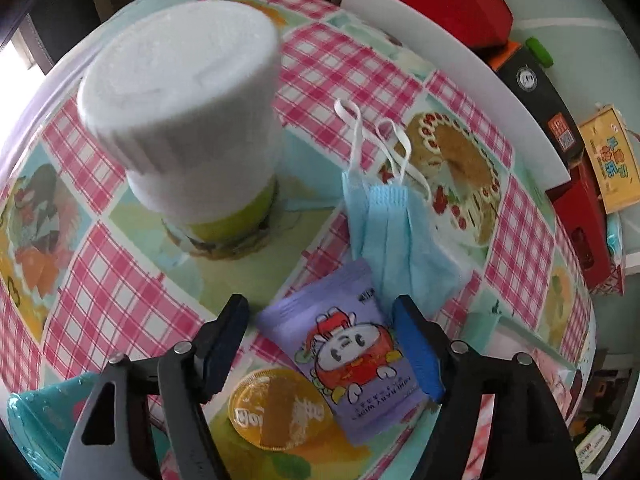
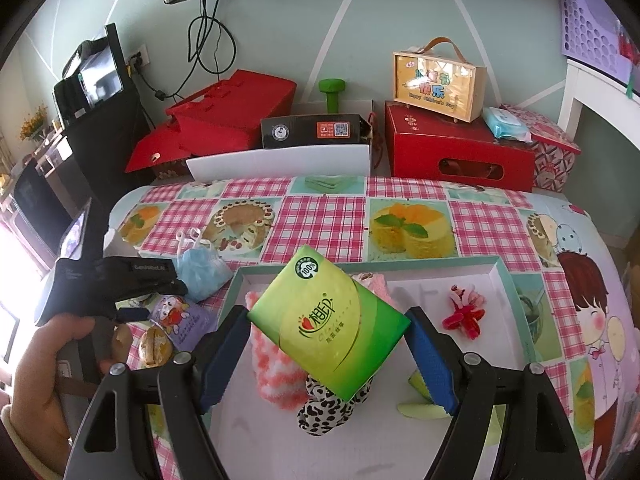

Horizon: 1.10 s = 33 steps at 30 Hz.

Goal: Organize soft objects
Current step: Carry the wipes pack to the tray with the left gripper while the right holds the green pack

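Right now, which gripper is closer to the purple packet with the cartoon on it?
Left. The left gripper sits open right around the purple packet, a finger on each side. The right gripper is off over the tray, around a green tissue pack.

Glossy plastic wraps the green tissue pack (image 2: 328,326) and purple wipes packet (image 1: 352,360); the blue mask (image 1: 396,240) looks matt, pleated cloth; the tablecloth (image 2: 320,204) shines smooth.
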Tool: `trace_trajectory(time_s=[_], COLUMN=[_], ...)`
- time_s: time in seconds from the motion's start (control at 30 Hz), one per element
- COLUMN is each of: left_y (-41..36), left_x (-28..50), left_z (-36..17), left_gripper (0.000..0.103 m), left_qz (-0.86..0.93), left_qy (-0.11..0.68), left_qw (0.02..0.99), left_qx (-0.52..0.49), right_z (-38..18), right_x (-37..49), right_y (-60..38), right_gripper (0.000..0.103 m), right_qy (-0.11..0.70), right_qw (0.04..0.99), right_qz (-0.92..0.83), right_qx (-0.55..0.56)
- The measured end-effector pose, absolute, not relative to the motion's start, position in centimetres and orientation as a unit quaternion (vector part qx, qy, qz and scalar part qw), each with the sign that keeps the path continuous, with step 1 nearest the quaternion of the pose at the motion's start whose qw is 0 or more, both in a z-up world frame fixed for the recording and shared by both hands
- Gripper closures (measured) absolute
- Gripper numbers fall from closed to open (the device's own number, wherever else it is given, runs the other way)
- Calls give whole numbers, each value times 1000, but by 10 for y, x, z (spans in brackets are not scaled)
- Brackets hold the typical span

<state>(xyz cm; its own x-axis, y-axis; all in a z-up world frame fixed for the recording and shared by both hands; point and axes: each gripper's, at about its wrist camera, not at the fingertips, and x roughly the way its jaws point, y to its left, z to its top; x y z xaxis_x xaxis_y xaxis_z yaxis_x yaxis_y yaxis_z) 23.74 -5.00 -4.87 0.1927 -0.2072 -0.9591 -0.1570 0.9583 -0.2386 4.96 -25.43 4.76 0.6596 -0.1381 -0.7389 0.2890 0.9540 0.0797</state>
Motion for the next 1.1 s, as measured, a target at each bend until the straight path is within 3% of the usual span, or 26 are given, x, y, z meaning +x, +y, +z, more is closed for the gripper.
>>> trace_trajectory(time_s=[0.13, 0.27, 0.37, 1.1], left_y=[-63, -84, -91, -64], left_x=[237, 236, 231, 176], left_z=[-47, -47, -46, 77], left_gripper=[28, 39, 41, 42], left_qz=[-27, -41, -47, -173], left_qy=[637, 630, 621, 488], left_qw=[760, 768, 775, 843], left_qx=[-128, -105, -108, -144], right_z=[48, 50, 51, 78], right_x=[48, 44, 43, 18], right_y=[-259, -263, -266, -288], right_gripper=[22, 22, 22, 22], right_qy=[393, 388, 387, 345], right_qw=[906, 907, 907, 916], right_qz=[-119, -120, -121, -171], right_qx=[101, 108, 112, 114])
